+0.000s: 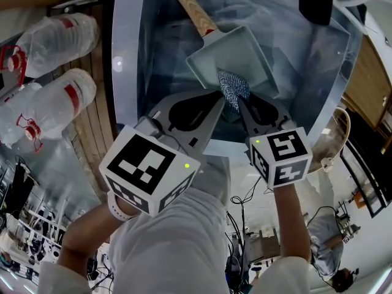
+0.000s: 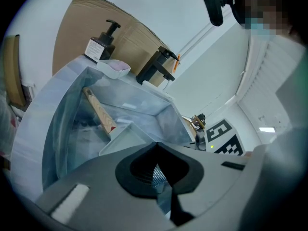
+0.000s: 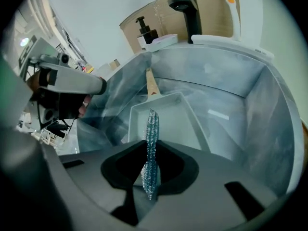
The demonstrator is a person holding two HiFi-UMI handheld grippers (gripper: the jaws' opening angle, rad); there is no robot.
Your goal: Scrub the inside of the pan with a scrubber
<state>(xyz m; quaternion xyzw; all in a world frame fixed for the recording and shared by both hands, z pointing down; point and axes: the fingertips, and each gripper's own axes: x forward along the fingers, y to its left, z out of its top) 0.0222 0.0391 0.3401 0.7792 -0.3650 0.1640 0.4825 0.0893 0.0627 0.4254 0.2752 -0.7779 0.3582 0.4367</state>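
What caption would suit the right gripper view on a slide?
Right gripper shut on a silvery mesh scrubber, aimed at the pale rectangular pan lying in the sink.

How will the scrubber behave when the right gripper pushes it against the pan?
The scrubber looks like thin glittery mesh, pinched edge-on in the right gripper, so it will probably fold rather than stay stiff. It is likely very light. It may also slip on the smooth pale floor of the pan.

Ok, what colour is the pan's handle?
Light wood-grain handle, clearest in the head view.
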